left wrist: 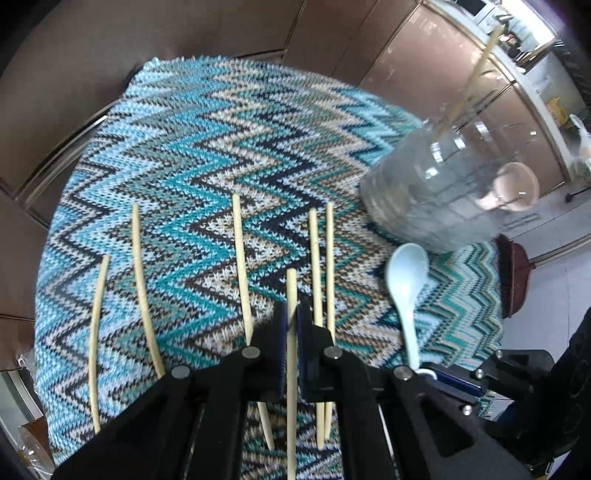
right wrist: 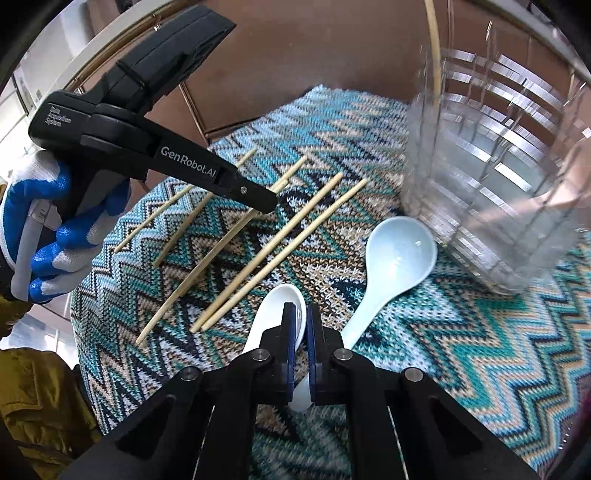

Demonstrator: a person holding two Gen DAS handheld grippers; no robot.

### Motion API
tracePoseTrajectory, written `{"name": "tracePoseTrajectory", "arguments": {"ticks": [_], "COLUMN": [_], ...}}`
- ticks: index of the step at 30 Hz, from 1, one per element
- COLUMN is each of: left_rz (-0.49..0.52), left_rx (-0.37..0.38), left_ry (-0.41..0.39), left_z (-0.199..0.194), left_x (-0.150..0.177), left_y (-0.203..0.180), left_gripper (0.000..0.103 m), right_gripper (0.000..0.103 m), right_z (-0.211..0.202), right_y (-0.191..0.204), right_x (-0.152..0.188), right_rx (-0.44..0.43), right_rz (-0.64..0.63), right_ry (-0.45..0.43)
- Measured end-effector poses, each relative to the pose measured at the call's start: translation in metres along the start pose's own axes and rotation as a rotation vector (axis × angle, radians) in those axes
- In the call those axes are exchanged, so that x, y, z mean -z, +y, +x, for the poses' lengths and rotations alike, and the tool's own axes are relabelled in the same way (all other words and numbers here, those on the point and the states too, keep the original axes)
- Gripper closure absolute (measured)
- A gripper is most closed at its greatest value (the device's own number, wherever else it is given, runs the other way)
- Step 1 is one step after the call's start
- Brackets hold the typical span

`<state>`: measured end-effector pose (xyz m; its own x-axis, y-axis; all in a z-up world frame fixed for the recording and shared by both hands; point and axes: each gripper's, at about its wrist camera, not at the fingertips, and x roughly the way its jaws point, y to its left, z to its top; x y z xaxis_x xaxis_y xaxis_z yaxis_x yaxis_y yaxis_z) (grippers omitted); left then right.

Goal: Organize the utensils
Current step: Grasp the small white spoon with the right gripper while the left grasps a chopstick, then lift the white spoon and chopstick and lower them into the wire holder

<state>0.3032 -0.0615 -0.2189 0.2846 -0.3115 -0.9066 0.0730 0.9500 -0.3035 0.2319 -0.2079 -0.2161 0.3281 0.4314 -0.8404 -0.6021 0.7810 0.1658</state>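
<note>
My left gripper (left wrist: 292,307) is shut on a pale wooden chopstick (left wrist: 291,369) that runs straight between its jaws. Several more chopsticks (left wrist: 242,258) lie side by side on the zigzag knitted cloth (left wrist: 192,147). My right gripper (right wrist: 301,309) is shut on the handle of a white spoon (right wrist: 275,306), whose bowl shows beside the left finger. A pale blue spoon (right wrist: 399,251) lies on the cloth just right of it. The right wrist view shows the left gripper (right wrist: 267,205) above the chopstick row, held by a blue-and-white gloved hand (right wrist: 55,240).
A clear ribbed glass jar (left wrist: 436,192) stands at the cloth's right side with one chopstick (left wrist: 476,70) leaning in it; the jar (right wrist: 498,166) looms close to my right gripper. Brown cabinet doors (left wrist: 184,29) stand beyond the table's rounded edge.
</note>
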Motion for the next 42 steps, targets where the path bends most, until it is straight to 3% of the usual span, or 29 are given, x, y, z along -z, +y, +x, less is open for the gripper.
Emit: {"name": "tracePoseTrajectory", "arguments": {"ticks": [14,22,33,42], "left_rz": [0.004,0.005,0.089,0.113], "left_rx": [0.077,0.116,0.176,0.216], "left_ry": [-0.178,-0.330,-0.604,-0.785], "left_z": [-0.093,-0.161,-0.232,-0.226], "left_x": [0.042,0.052,-0.003,-0.066], "left_y": [-0.005,-0.007,-0.069,-0.121], "left_gripper": [0.098,0.098,0.098,0.098], "right_gripper": [0.099,0.099,0.099,0.099], "right_z": [-0.092,-0.146,-0.206,-0.214], "right_y": [0.057,0.075,0.037,-0.015], "right_x": [0.022,0.022,-0.013,-0.058], "right_rx": [0.206,0.321,0.494,0.629], "right_rz": [0.021,0.072,0.187,0.256], "right_ry": [-0.168,-0.295,-0.503,-0.688]}}
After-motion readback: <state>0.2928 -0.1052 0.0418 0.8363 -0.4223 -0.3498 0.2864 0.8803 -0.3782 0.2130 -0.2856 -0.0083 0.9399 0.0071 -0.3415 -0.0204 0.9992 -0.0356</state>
